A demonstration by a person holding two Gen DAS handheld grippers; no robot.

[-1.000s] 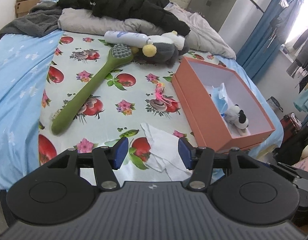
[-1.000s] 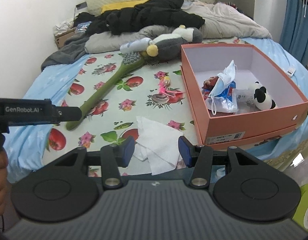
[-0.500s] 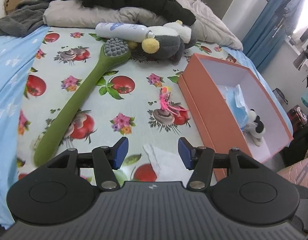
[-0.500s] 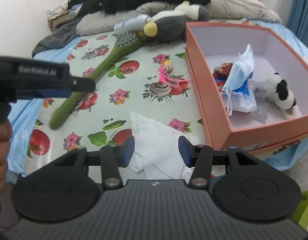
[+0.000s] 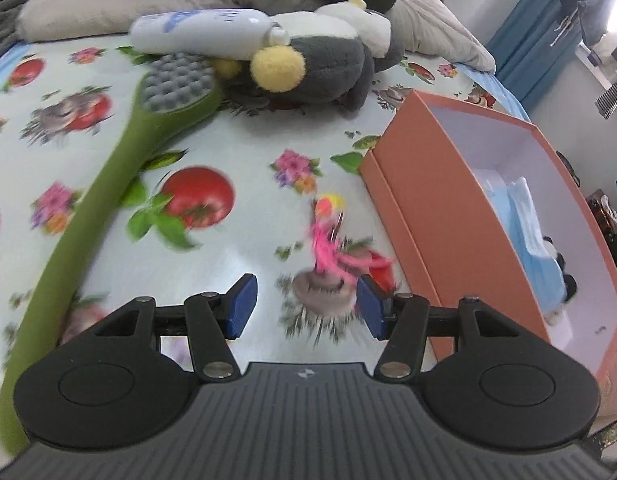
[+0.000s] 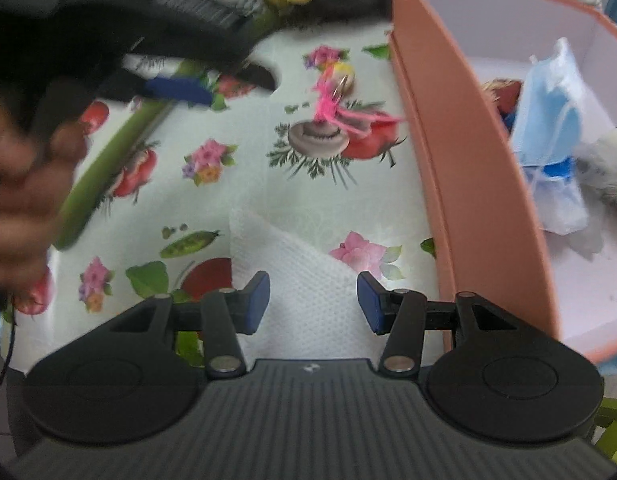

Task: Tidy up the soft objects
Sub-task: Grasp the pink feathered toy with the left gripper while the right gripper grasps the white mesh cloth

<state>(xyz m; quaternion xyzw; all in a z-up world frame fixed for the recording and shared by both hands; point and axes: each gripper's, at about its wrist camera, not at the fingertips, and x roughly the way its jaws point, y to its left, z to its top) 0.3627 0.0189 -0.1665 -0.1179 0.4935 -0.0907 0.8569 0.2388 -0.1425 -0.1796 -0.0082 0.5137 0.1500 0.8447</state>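
Note:
My left gripper (image 5: 306, 304) is open and hangs low over the flowered bedsheet. A pink feather toy (image 5: 328, 240) lies just ahead of its right fingertip, and nothing is between the pads. My right gripper (image 6: 312, 300) is open over a white paper tissue (image 6: 304, 280), which lies flat under the gap. The same pink feather toy (image 6: 336, 108) lies further ahead of it. An orange box (image 5: 428, 220) on the right holds a blue face mask (image 6: 556, 128) and a small black-and-white plush (image 5: 564, 292). A grey and white plush penguin (image 5: 320, 64) lies at the back.
A long green brush (image 5: 108, 184) lies diagonally on the left, with a white bottle (image 5: 204, 34) behind its head. Pillows and dark clothes pile up at the bed's head. In the right wrist view a hand (image 6: 20, 184) holds the left gripper, blurred, at upper left.
Both grippers have come forward and down toward the bed. The left one passed over the tissue to the pink feather toy. The right one sank over the tissue. Neither opening changed.

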